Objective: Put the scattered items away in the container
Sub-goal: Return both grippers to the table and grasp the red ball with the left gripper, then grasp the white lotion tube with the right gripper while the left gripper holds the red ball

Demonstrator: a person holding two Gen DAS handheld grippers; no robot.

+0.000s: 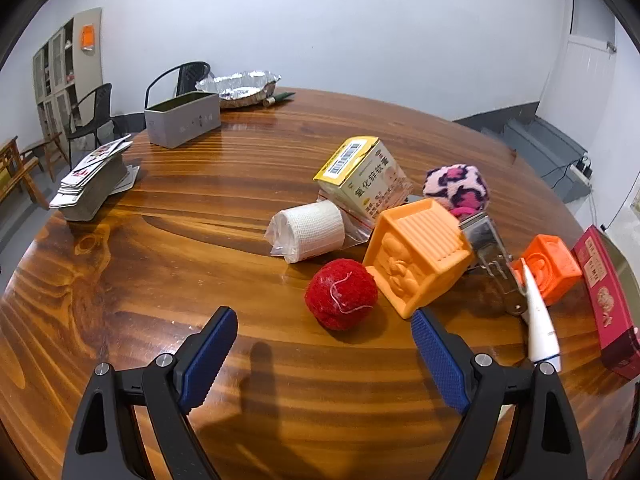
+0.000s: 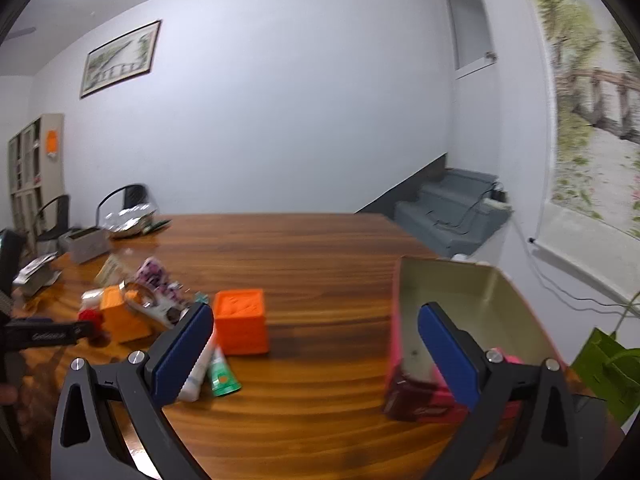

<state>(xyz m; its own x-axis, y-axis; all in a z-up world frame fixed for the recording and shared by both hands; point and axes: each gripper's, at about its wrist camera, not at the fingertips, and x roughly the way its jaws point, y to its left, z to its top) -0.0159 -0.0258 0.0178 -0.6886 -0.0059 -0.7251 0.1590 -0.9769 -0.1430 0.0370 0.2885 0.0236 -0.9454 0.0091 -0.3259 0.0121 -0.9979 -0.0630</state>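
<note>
My left gripper (image 1: 324, 326) is open and empty, just short of a red ball (image 1: 341, 294). Behind the ball lie a bagged bandage roll (image 1: 310, 231), a light orange cube (image 1: 416, 255), a yellow-and-white medicine box (image 1: 366, 176), a pink leopard plush ball (image 1: 457, 186), a metal clip (image 1: 490, 250), a bright orange cube (image 1: 550, 266) and a white tube (image 1: 540, 320). My right gripper (image 2: 314, 334) is open and empty. The open pink tin (image 2: 448, 312) is beside its right finger. The orange cube (image 2: 240, 320) and two tubes (image 2: 212, 372) lie by its left finger.
A wooden table (image 1: 200, 280) holds it all. At its far side stand a grey metal box (image 1: 182, 124), a foil tray (image 1: 240, 88) and a card stack on a tin (image 1: 94, 184). Chairs (image 1: 92, 116) stand beyond. The pink tin (image 1: 608, 304) sits at the right edge.
</note>
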